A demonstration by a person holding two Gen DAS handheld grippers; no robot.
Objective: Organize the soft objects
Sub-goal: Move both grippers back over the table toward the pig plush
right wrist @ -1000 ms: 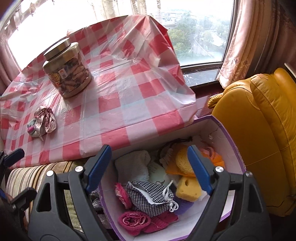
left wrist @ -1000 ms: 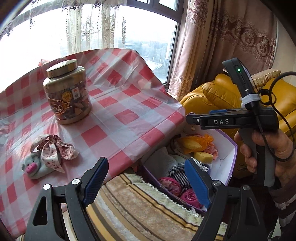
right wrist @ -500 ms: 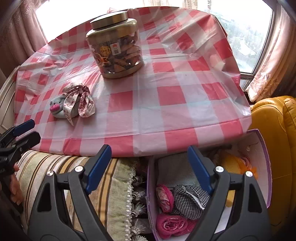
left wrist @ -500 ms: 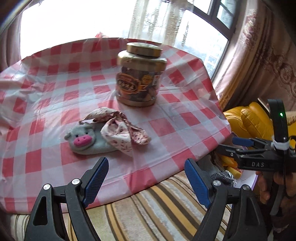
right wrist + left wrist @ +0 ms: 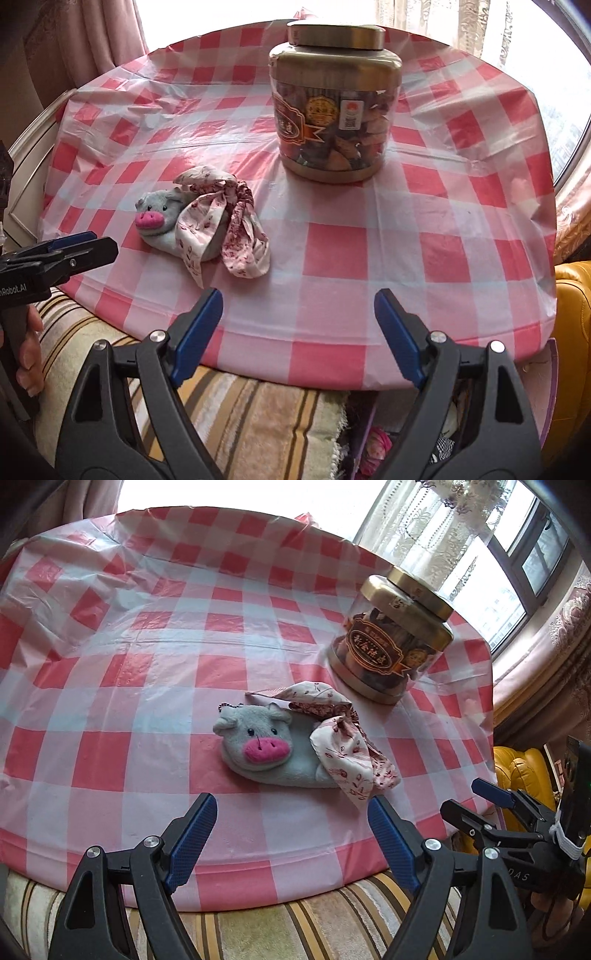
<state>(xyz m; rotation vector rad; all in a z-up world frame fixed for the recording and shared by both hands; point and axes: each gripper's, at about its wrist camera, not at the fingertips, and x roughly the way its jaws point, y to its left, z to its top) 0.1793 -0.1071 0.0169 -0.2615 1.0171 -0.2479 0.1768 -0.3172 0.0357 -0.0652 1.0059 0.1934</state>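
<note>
The table (image 5: 155,657), under a red-and-white checked plastic cloth, carries a gold-lidded jar (image 5: 391,642) and, near its front edge, a grey plush pig (image 5: 266,749) with a floral cloth (image 5: 343,746) draped over its back end. The pig lies just ahead of the left gripper (image 5: 291,834), between the lines of its two spread, empty blue-padded fingers and apart from both. From the right gripper (image 5: 297,332), likewise spread wide and holding nothing, pig and cloth sit ahead and off to the left, the jar farther back.

A purple-edged box (image 5: 550,384) below the table edge is mostly hidden by the right gripper's frame; only pink and checked scraps inside show. The pig's rear is covered by the cloth.

Both grippers hover over the striped cushion (image 5: 258,417), pointing at the table. Each hand is only partly visible.
</note>
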